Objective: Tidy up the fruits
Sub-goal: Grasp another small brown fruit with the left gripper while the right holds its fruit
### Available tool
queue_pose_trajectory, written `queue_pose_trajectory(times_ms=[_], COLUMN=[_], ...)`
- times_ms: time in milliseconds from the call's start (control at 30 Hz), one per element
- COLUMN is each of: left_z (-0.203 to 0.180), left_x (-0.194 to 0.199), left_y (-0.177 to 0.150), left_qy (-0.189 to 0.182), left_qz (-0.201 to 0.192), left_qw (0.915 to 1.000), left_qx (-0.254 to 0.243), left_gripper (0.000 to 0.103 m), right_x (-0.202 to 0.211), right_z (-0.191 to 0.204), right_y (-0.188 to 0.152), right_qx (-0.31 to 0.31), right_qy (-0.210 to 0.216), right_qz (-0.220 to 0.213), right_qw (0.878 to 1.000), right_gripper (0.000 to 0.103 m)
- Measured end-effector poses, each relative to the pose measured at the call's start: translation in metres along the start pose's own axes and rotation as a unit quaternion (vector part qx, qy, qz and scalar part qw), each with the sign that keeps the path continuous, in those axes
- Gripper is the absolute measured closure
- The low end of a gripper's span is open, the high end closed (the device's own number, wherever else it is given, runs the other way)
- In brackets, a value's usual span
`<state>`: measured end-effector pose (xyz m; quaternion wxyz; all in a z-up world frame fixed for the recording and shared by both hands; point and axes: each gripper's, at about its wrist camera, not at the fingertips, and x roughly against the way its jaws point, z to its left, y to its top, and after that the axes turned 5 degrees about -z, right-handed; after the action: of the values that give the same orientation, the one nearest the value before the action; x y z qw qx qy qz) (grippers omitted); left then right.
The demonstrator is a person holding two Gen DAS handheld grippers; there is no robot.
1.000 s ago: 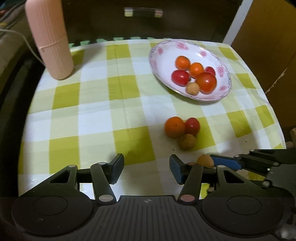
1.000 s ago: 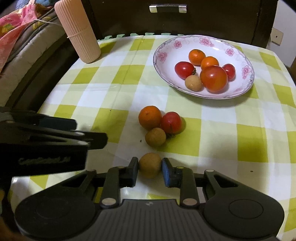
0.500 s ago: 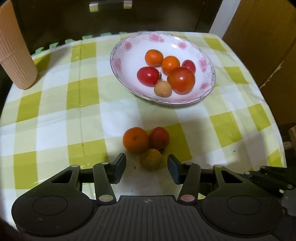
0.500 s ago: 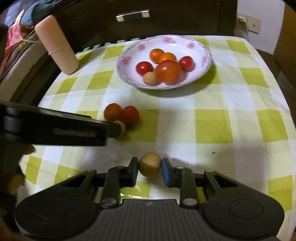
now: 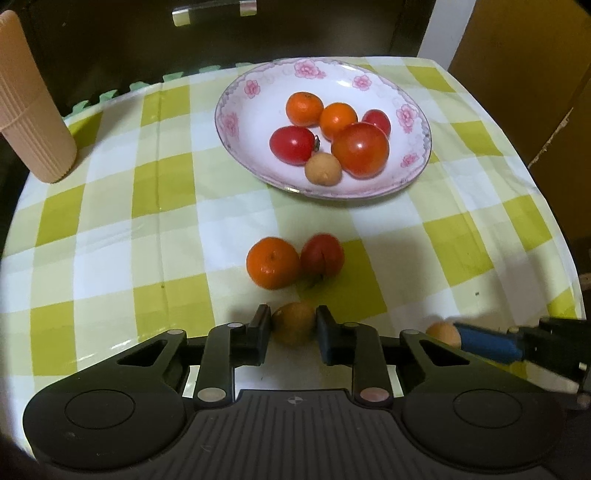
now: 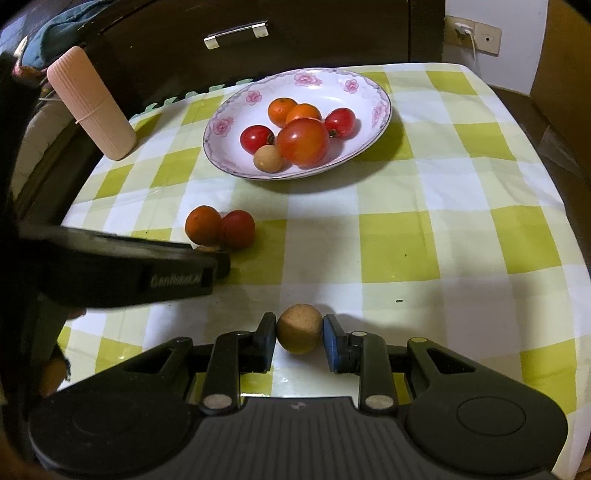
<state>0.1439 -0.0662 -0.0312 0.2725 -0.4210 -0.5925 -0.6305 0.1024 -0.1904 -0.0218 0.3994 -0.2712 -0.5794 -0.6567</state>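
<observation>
Where the green-and-white checked tablecloth (image 6: 424, 236) ends at the far side, dark wooden furniture with a metal handle (image 6: 236, 34); to the right in the right wrist view only, a white wall with a socket (image 6: 471, 31), and brown panels (image 5: 524, 66) in the left view. Near the far left corner, upright, a ribbed pink tube (image 5: 31, 110). On the cloth, a flowered white plate (image 5: 258, 85) with two oranges, three tomatoes and one tan fruit in it. Nearer, an orange (image 5: 272, 262) touching a tomato (image 5: 322, 254). Left gripper (image 5: 293, 328) closed narrow on a brown round fruit (image 5: 294, 322), pads touching both sides; hidden in the right view behind the left gripper's body. Right gripper (image 6: 299, 332) around a second tan fruit (image 6: 299, 328), left pad touching, tiny gap at the right pad, so grip cannot be told for sure; seen from the side at the left view's right edge.
</observation>
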Motion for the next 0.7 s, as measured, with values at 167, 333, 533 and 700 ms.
queue_pose_trajectory(times_ms=[167, 333, 533, 700], left_z=[0.007, 0.015, 0.014, 0.009], left_x=[0.009, 0.027, 0.036, 0.028], left_y=[-0.005, -0.019, -0.038, -0.049], left_qy=[0.002, 0.002, -0.005, -0.009], left_qz=[0.005, 0.015, 0.021, 0.025], left_qw=[1.0000, 0.9994, 0.9987, 0.9979], left_qx=[-0.002, -0.031, -0.045, -0.060], left_gripper=[0.070, 0.070, 0.069, 0.068], right_x=[0.002, 0.005, 0.002, 0.002], right_z=[0.001, 0.003, 0.003, 0.013], right_y=[0.000, -0.002, -0.012, -0.017], right_qx=[0.002, 0.005, 0.016, 0.051], right_qy=[-0.002, -0.001, -0.008, -0.023], right_qz=[-0.002, -0.002, 0.010, 0.002], right_qw=[1.000, 1.000, 1.000, 0.998], right_gripper=[0.077, 0.077, 0.077, 0.077])
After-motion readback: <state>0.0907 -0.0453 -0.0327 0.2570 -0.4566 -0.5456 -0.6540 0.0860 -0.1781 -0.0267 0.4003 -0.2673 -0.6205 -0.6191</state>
